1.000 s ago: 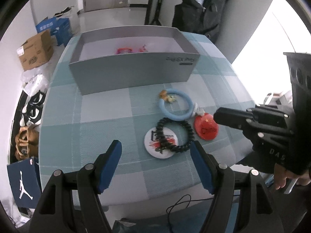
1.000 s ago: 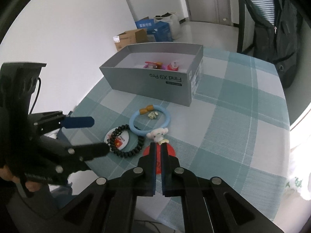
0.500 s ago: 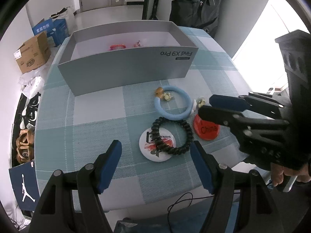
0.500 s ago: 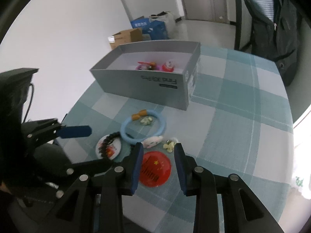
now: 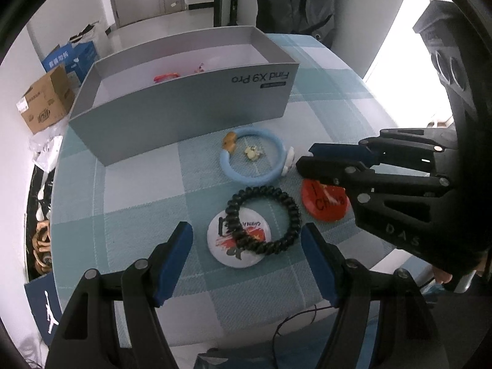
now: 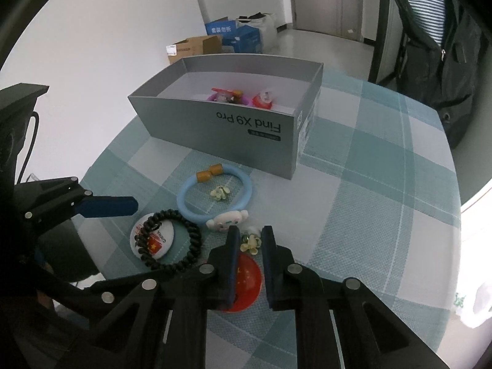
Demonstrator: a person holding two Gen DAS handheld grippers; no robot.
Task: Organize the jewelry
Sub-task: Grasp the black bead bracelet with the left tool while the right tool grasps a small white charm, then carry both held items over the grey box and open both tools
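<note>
Lying between the right gripper's (image 6: pixel 249 236) blue pads, a small pale flower charm (image 6: pixel 251 242) sits on the checked cloth (image 6: pixel 369 215). The jaws have just been closing, and they now stand narrow with the charm in the gap; whether the pads press on it I cannot tell. Just behind the charm is the white cartoon head (image 6: pixel 226 220) fixed to the blue ring (image 6: pixel 215 196), which lies flat with a brown bead (image 6: pixel 209 172) at its far side and a second flower charm (image 6: pixel 220 193) inside its loop. Under the right gripper's fingers lies a red badge (image 6: pixel 246 283), partly hidden by them. Left of that, a black coil band (image 6: pixel 172 240) rests half over a white badge (image 6: pixel 152 240).

The left gripper (image 5: pixel 246 261) hangs above the near edge of the table, jaws wide apart and nothing between them; the coil band and white badge lie just ahead of its tips. In its view the right gripper reaches in from the right, its tips beside the blue ring and over the red badge.

Farther back stands a grey box (image 6: pixel 233 123), open on top, with a few pink and red trinkets (image 6: pixel 240 97) inside. A dark jacket (image 6: pixel 436 46) hangs beyond the table, and cardboard boxes (image 6: pixel 196 47) stand on the floor.
</note>
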